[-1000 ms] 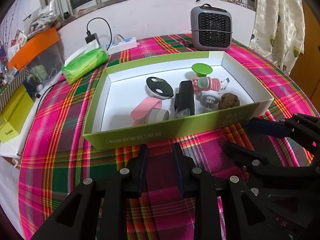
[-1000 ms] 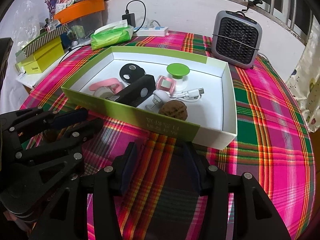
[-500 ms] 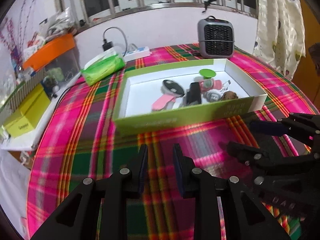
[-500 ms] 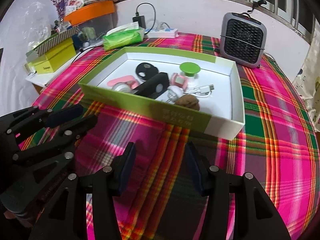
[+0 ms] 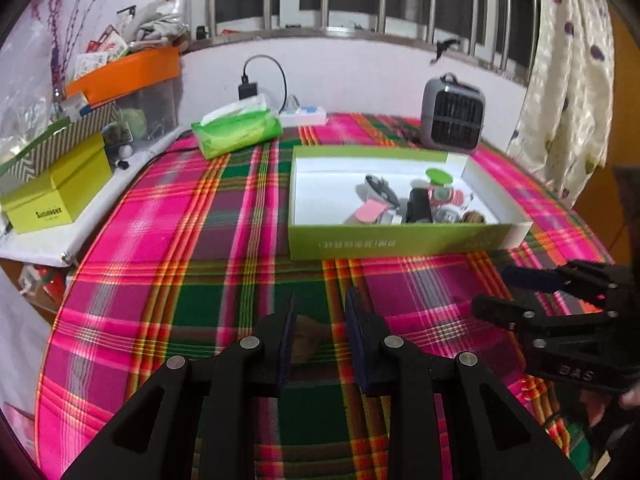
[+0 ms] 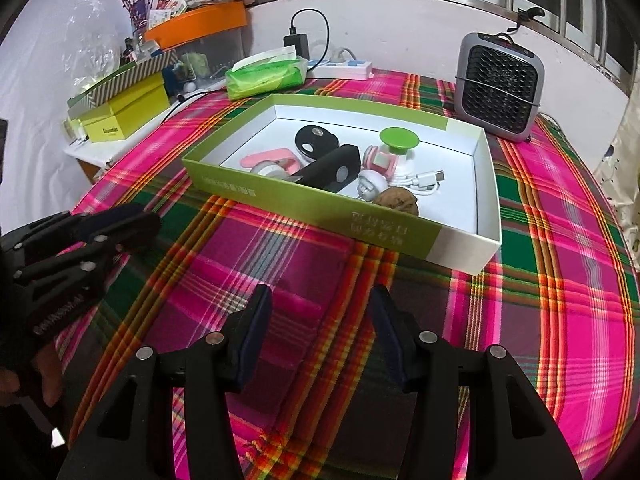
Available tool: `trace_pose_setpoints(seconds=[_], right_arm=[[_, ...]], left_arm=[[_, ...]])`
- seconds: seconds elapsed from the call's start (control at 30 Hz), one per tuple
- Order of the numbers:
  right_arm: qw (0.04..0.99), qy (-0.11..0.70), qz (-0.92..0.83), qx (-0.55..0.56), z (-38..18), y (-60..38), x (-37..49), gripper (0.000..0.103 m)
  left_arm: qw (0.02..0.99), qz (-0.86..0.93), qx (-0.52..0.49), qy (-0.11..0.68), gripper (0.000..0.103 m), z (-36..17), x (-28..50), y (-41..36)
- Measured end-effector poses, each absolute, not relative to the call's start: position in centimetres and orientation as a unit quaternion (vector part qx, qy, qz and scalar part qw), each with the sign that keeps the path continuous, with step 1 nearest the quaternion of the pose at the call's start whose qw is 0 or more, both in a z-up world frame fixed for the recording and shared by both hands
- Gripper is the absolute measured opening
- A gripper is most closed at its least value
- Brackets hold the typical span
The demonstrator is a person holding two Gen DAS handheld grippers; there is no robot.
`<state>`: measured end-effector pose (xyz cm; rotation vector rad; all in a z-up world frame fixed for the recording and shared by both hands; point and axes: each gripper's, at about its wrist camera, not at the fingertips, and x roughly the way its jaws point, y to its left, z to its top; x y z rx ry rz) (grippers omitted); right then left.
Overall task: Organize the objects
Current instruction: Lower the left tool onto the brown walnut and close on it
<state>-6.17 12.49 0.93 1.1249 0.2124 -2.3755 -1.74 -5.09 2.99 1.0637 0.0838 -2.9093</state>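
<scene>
Left gripper (image 5: 320,312), seen along its own fingers: the jaws stand apart with a narrow gap, nothing between the pads, only plaid tablecloth (image 5: 192,264) beneath. Right gripper (image 6: 320,312): the jaws stand wider, likewise empty, over the same cloth. Each tool appears at the edge of the other's view, the right one low at the right of the left view, the left one low at the left of the right view, with part of a hand behind it.

Ahead of both tools lies the green-and-white box (image 6: 316,208), open-topped. Inside it lie a black disc (image 6: 316,141), a pink clip (image 6: 272,160), a black case (image 6: 332,168), a green-topped item (image 6: 398,138), a white cable (image 6: 424,182) and a brown walnut-like lump (image 6: 398,202), crowded toward the box's middle and right.

Beyond the box stand a grey heater (image 6: 500,88) and a green tissue pack (image 6: 266,76); far left, a yellow box (image 5: 56,196).
</scene>
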Motion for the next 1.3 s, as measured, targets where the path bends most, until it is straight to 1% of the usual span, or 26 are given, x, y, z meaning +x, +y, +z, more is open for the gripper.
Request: trace_pose_setpoints(seconds=[0.17, 0.33, 0.43, 0.67, 0.8, 0.87, 0.9, 0.93, 1.07, 1.13, 1.17, 1.2, 1.23, 1.3], right_arm=[[0.255, 0.076, -0.871, 0.414, 0.8, 12.4, -6.3, 0.052], [0.259, 0.075, -0.870, 0.413, 0.9, 12.2, -6.3, 0.052], [0.259, 0.075, -0.870, 0.412, 0.9, 12.2, -6.3, 0.052], [0.260, 0.072, -0.871, 0.411, 0.9, 12.3, -6.2, 0.052], [0.261, 0.071, -0.871, 0.411, 1.0, 12.4, -6.2, 0.052], [0.261, 0.070, -0.871, 0.410, 1.0, 12.4, -6.2, 0.052], [0.261, 0.069, -0.871, 0.410, 1.0, 12.4, -6.2, 0.052], [0.261, 0.069, -0.871, 0.410, 1.1, 12.5, -6.1, 0.052], [0.260, 0.067, -0.872, 0.409, 1.1, 12.5, -6.1, 0.052], [0.262, 0.066, -0.872, 0.409, 1.1, 12.6, -6.1, 0.052], [0.262, 0.066, -0.872, 0.408, 1.1, 12.7, -6.1, 0.052], [0.262, 0.066, -0.872, 0.408, 1.1, 12.7, -6.1, 0.052], [0.262, 0.065, -0.872, 0.408, 1.1, 12.7, -6.0, 0.052], [0.263, 0.064, -0.872, 0.408, 1.1, 12.7, -6.1, 0.052]], left_arm=[[0.032, -0.940, 0.338, 0.035, 0.023, 3.3, -1.2, -6.5], [0.012, -0.925, 0.378, 0.040, 0.023, 1.8, -1.8, -6.7], [0.009, -0.924, 0.380, 0.045, 0.024, 1.6, -1.7, -6.8], [0.016, -0.922, 0.385, 0.037, 0.025, 1.6, -1.6, -6.4], [0.007, -0.923, 0.383, 0.034, 0.025, 1.6, -1.6, -6.1], [0.001, -0.925, 0.379, 0.035, 0.021, 1.8, -1.5, -6.0], [0.000, -0.926, 0.376, 0.035, 0.013, 1.9, -1.4, -5.9], [-0.004, -0.929, 0.368, 0.036, 0.000, 2.4, -1.3, -5.8], [-0.002, -0.924, 0.382, 0.028, 0.000, 2.6, -2.1, -5.5], [-0.004, -0.925, 0.378, 0.031, 0.003, 2.5, -1.9, -5.6], [-0.007, -0.925, 0.378, 0.036, 0.008, 2.5, -1.7, -5.8], [-0.013, -0.925, 0.378, 0.042, 0.021, 2.5, -1.6, -5.9], [-0.016, -0.924, 0.378, 0.045, 0.030, 2.4, -1.5, -6.0], [-0.012, -0.925, 0.379, 0.036, 0.031, 2.2, -1.4, -5.8]])
